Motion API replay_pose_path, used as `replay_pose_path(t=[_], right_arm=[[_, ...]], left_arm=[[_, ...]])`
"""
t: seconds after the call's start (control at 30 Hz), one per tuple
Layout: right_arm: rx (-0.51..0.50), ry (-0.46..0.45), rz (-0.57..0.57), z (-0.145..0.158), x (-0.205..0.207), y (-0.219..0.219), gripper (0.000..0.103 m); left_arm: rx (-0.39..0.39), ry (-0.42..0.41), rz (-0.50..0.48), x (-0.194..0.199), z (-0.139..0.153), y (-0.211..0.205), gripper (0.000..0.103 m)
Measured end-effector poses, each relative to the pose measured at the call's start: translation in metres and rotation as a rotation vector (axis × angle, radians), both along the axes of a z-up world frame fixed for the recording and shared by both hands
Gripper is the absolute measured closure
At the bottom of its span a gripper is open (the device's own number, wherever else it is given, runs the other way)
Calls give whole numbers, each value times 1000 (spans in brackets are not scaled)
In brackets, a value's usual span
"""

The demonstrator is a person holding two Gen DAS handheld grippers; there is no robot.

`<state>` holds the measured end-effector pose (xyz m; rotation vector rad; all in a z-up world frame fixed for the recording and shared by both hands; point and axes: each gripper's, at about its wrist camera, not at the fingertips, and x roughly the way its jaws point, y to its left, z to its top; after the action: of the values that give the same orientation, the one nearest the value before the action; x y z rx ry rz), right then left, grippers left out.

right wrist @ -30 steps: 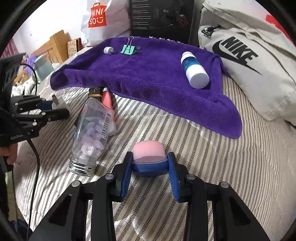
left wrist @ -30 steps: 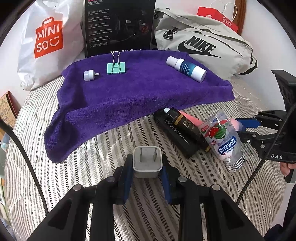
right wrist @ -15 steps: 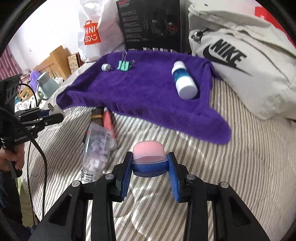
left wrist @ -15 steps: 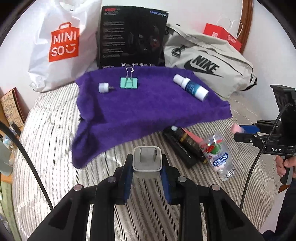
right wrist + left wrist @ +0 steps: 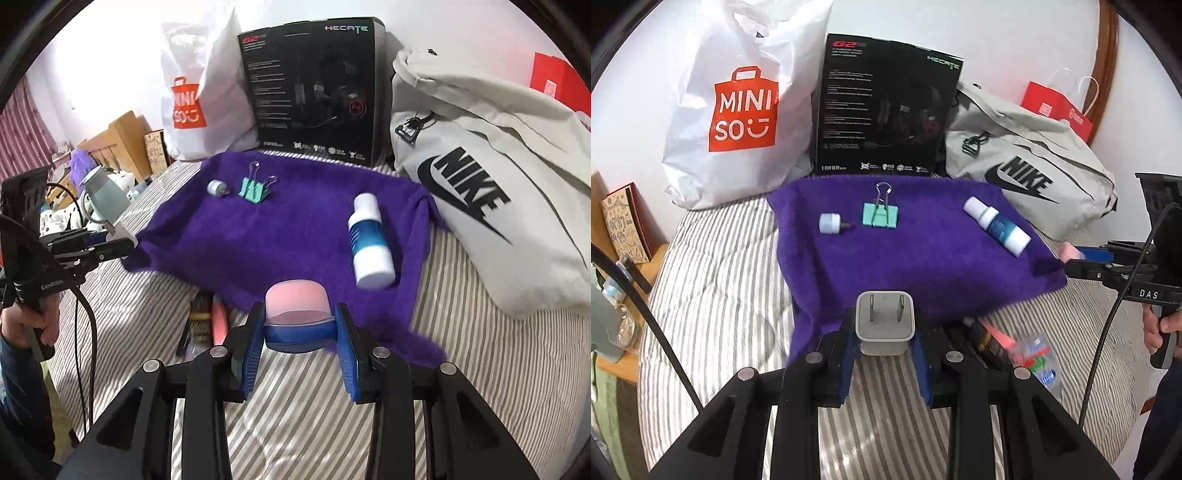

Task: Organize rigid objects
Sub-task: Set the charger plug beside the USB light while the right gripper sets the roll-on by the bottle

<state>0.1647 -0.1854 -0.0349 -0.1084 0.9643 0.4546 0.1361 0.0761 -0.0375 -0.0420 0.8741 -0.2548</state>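
Nearing purple towel (image 5: 923,258), both grippers loaded

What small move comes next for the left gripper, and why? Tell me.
Probably carry the white charger, shut in the left gripper, forward and set it on the bare front of the purple towel. The binder clip, small cap and white bottle already lie there.
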Motion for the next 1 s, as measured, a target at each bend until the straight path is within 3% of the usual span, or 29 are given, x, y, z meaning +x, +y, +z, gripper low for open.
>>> replay_pose_path(t=[0.2,0.5,0.8,1.0], right_arm=[[-25,30,16,-7,30,-1,66],[-103,149,11,-52,48,-6,66],[-143,147,2,-65,58,1,66],[-145,154,16,-69,63,5,66]], left_arm=[[-1,11,3,30,-3,4,76],[-14,35,-9,61,-15,3,76],[-42,65,-8,81,-27,4,76],[-4,84,7,95,-37,7,76]])
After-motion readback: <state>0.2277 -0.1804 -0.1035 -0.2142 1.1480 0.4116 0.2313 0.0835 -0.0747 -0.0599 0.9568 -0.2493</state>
